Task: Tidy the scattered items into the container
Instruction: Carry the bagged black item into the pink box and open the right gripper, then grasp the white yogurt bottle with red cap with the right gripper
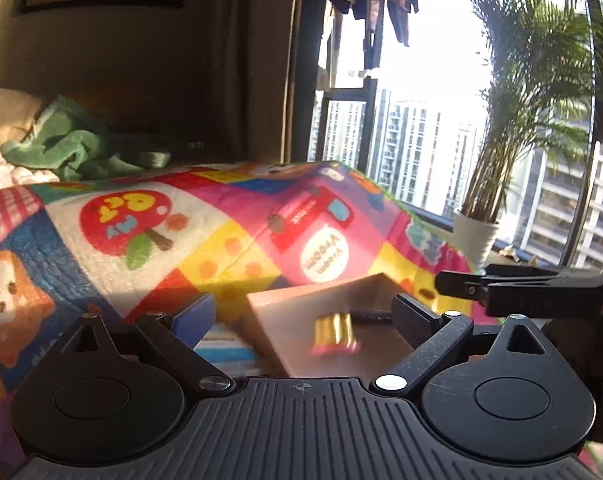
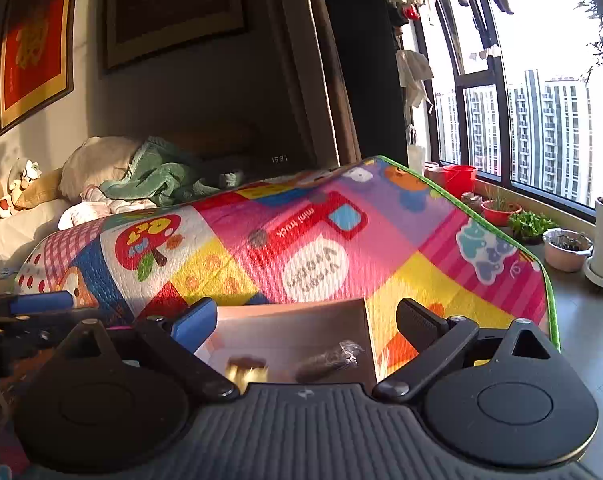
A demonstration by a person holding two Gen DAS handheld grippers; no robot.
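Note:
A shallow tan cardboard box (image 1: 301, 296) (image 2: 285, 316) sits on a colourful play mat (image 1: 221, 240) (image 2: 381, 240). In the box lie a blurred gold-wrapped item with pink ends (image 1: 335, 334) (image 2: 247, 372) and a dark wrapped item (image 2: 327, 360), which shows as a dark shape (image 1: 371, 316) in the left wrist view. My left gripper (image 1: 303, 316) hangs open above the box with nothing between its pads. My right gripper (image 2: 305, 324) is open and empty over the same box. Each gripper shows at the edge of the other's view, the right one (image 1: 521, 284) and the left one (image 2: 41, 304).
The mat covers a bed with a green towel (image 1: 73, 144) (image 2: 161, 176), pillows (image 2: 93, 160) and a soft toy (image 2: 21, 184) at its far end. To the right is a large window with a potted palm (image 1: 477, 236), small plant pots (image 2: 565, 248) and a red cup (image 2: 459, 180).

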